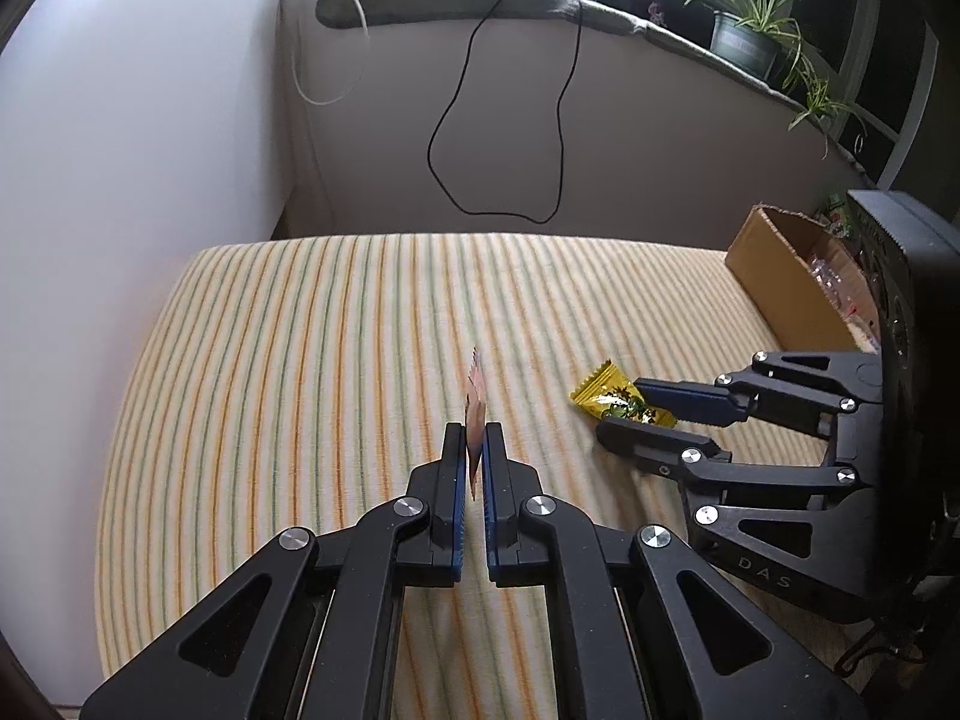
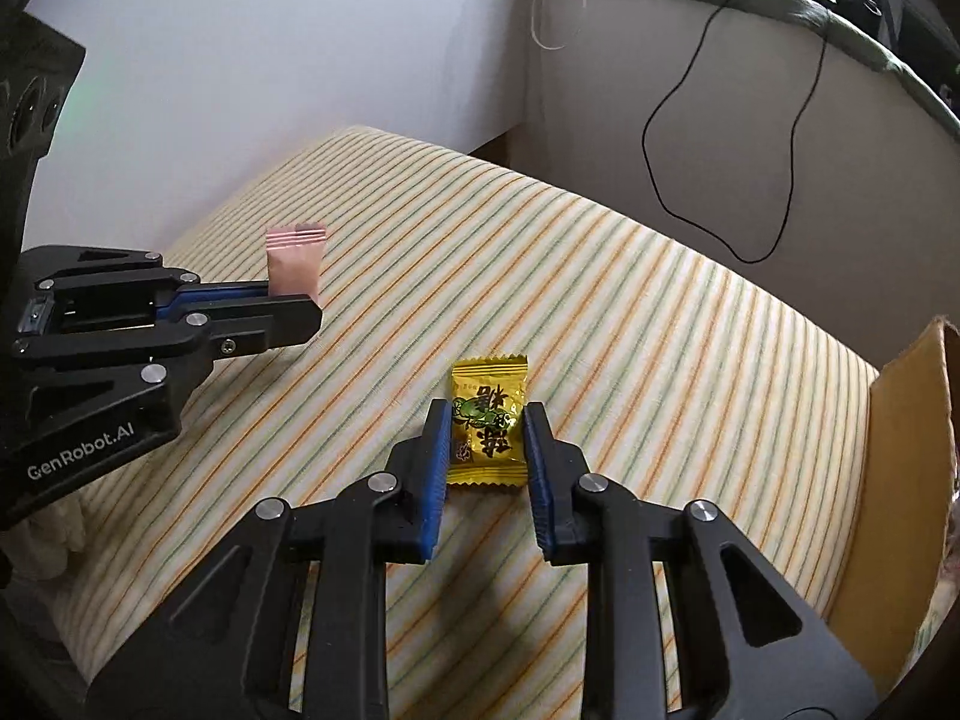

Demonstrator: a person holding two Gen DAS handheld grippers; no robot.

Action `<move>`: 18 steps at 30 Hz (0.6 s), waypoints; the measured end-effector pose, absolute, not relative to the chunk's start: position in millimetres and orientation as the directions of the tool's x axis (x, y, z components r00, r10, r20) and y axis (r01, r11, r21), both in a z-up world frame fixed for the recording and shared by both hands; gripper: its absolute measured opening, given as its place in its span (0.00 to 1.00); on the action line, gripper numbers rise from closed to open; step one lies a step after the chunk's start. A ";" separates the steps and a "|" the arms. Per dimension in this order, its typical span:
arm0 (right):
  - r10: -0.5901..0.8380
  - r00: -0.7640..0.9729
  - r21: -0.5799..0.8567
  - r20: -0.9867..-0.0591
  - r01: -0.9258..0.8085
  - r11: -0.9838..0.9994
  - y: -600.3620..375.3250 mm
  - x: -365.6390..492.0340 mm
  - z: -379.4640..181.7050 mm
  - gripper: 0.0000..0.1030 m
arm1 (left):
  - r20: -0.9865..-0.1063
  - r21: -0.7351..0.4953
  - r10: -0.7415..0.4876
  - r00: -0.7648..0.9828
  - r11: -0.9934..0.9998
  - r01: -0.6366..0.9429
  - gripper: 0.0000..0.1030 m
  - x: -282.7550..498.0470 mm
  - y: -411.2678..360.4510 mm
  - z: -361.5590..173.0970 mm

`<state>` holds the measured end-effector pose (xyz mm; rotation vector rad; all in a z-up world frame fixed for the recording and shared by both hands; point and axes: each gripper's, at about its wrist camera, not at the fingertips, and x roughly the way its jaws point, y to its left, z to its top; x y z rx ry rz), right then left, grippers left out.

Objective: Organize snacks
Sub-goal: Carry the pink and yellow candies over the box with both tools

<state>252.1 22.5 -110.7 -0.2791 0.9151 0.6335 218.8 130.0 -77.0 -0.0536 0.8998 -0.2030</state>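
A small pink snack packet [image 1: 476, 396] stands upright, pinched between the pads of my left gripper [image 1: 474, 427], which is shut on its lower half. The right wrist view shows that packet [image 2: 295, 264] held a little above the striped cover, sticking up from the left gripper [image 2: 312, 307]. A yellow candy packet [image 2: 489, 426] with dark print lies flat on the cover. My right gripper [image 2: 486, 407] straddles it, and both blue pads touch its long edges. In the left wrist view the yellow packet [image 1: 603, 393] sits between the right gripper's [image 1: 621, 407] fingers.
A striped cloth covers the bed-like surface [image 1: 300, 360]. An open cardboard box [image 1: 780, 276] holding several wrapped items stands at the right edge, seen also as a box wall [image 2: 894, 432]. A black cable [image 1: 558, 120] hangs on the wall behind. Potted plants [image 1: 750, 36] line the sill.
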 end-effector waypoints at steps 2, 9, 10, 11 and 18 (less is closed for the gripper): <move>0.407 0.446 0.068 -0.797 -0.604 0.794 12.2 248.7 -104.9 0.24 | -0.765 -0.132 -0.202 0.611 0.979 0.158 0.04 216.2 126.2 -72.2; 0.477 0.498 0.150 -0.724 -0.562 0.814 -30.3 221.2 -66.1 0.24 | -0.732 -0.129 -0.227 0.642 0.972 0.197 0.04 207.5 102.8 -47.6; 0.484 0.508 0.154 -0.713 -0.559 0.815 -36.0 215.3 -59.4 0.24 | -0.726 -0.125 -0.231 0.648 0.970 0.207 0.04 206.0 97.0 -43.1; 0.491 0.521 0.158 -0.699 -0.556 0.816 -43.4 209.8 -51.4 0.24 | -0.720 -0.121 -0.236 0.653 0.969 0.217 0.04 204.4 90.9 -38.3; 0.492 0.585 0.153 -0.644 -0.532 0.833 -92.4 180.7 -14.5 0.24 | -0.670 -0.082 -0.278 0.688 0.949 0.303 0.04 191.7 40.6 -6.9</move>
